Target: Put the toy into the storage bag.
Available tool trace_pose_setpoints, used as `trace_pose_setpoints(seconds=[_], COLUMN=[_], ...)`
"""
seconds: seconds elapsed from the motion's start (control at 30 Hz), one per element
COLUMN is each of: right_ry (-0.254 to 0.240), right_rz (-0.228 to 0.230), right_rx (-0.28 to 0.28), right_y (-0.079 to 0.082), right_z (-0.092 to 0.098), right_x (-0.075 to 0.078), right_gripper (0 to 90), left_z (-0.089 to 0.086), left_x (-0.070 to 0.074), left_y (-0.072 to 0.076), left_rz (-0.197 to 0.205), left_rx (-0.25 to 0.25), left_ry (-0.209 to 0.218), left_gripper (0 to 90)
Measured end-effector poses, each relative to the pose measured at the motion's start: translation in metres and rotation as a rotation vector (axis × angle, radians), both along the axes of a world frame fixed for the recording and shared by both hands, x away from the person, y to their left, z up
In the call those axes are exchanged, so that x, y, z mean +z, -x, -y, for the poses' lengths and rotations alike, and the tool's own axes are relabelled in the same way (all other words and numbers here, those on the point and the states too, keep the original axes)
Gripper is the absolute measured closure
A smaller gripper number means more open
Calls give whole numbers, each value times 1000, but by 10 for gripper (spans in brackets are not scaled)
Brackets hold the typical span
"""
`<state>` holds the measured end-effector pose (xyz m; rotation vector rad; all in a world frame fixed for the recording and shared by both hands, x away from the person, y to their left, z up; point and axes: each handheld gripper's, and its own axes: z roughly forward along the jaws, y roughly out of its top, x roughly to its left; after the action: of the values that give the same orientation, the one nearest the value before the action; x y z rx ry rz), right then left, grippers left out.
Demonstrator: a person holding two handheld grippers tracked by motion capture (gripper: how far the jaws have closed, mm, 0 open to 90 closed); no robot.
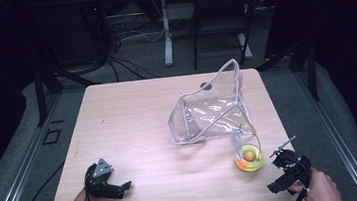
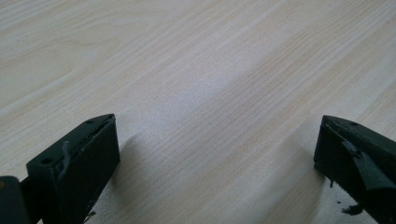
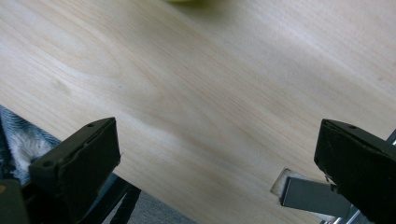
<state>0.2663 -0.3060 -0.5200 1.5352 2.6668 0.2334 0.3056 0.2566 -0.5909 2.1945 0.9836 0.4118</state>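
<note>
Surroundings: dark room around a pale wooden table (image 1: 135, 135); beyond its far edge I see floor cables and the legs of a stand.

Pouch: a clear plastic pouch (image 1: 210, 109) with white piping stands right of centre, propped up and gaping toward 7 o'clock. I make out nothing inside it but glare.

Yellow item: a small translucent yellow-green round thing (image 1: 249, 158) with an orange bit in it lies at the pouch's 5 o'clock, just beside its near corner. A thin cord or strap seems to run from it up to the pouch; I cannot tell whether it is attached.

Left gripper: the left gripper (image 1: 123, 188) rests low at the table's 7 o'clock, well apart from the pouch. In the left gripper view (image 2: 217, 154) its jaws stand wide apart over bare wood, nothing between them.

Right gripper: the right gripper (image 1: 274, 187) sits at the table's 5 o'clock, at the near right edge, near the yellow item. In the right gripper view (image 3: 217, 154) its jaws are spread wide and empty, over wood and the table edge, a sliver of yellow-green at 12 o'clock.

Progress: I judge the work barely begun. Neither tool touches anything, and the yellow item is outside the pouch.

Left to do: as I read it, pick up the yellow item, steady the pouch mouth, and put it in.
</note>
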Motion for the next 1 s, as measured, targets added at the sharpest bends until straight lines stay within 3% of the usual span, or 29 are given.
trace_pose_setpoints(seconds=[0.17, 0.2, 0.23, 0.4, 0.6, 0.63, 0.67, 0.7, 0.73, 1.0], right_ry=[3, -26, 0, 3, -15, 5, 10, -22, -4, 3], right_rz=[7, 26, 6, 18, 27, 7, 22, 41, 18, 29], right_rx=[10, -13, 15, 39, 41, 71, 58, 42, 67, 85], right_y=[-2, -1, -3, -6, -10, -13, -13, -13, -15, -20], right_z=[-4, -6, -6, -12, -17, -18, -20, -21, -21, -28], right_x=[8, 8, 12, 29, 36, 41, 42, 40, 44, 57], right_gripper=[0, 0, 0, 0, 0, 0, 0, 0, 0, 0], left_z=[0, 0, 0, 0, 0, 0, 0, 0, 0, 0], left_x=[0, 0, 0, 0, 0, 0, 0, 0, 0, 0], left_y=[0, 0, 0, 0, 0, 0, 0, 0, 0, 0], left_rz=[-1, 1, 0, 0, -1, 0, 0, 1, -1, 0], left_rx=[1, -2, -1, -1, 2, -1, -1, -2, -1, -1], left_ry=[1, -2, 0, 0, 2, 0, 0, -1, 1, 2], left_gripper=[1, 1, 1, 1, 0, 1, 0, 1, 0, 0])
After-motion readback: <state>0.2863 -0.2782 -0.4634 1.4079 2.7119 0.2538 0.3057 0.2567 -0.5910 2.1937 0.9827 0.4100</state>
